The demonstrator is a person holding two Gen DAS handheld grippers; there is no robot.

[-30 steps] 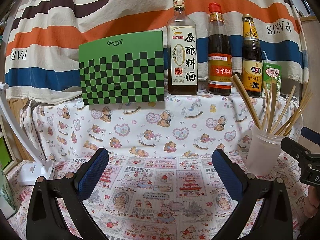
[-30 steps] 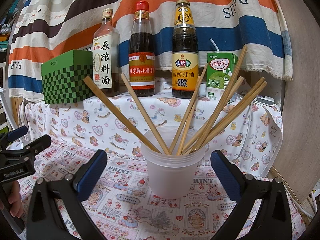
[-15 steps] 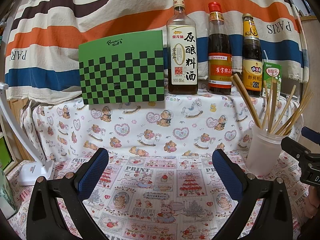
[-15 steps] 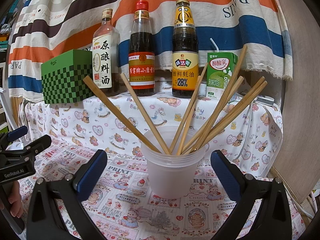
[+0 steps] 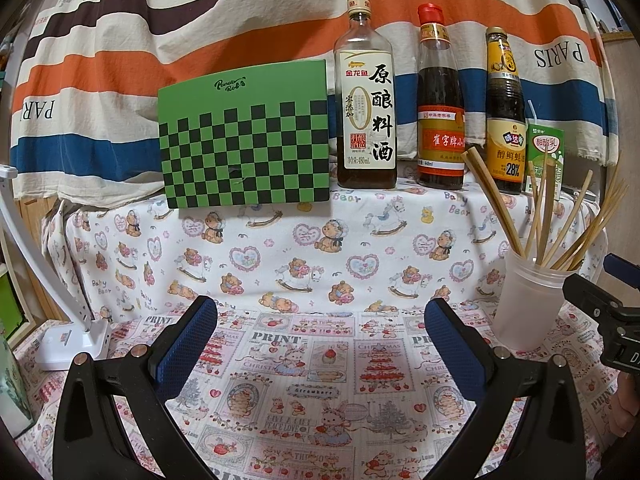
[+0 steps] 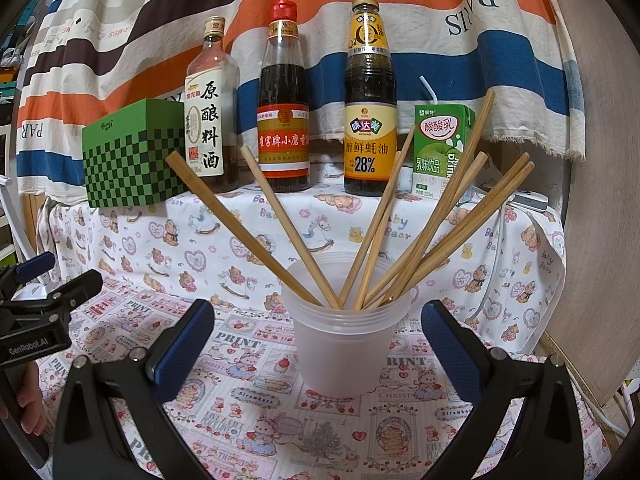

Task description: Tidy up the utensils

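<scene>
A striped cloth backdrop in orange, blue, brown and cream hangs behind the table, which is covered in a pink printed cloth. On a raised ledge at 12 o'clock stand a green checkered box and three sauce bottles. A translucent plastic cup sits upright between the spread fingers of the right hand-held gripper; wooden chopsticks fan up from it, toward 10 through 2 o'clock. The left hand-held gripper gapes wide, empty.
</scene>
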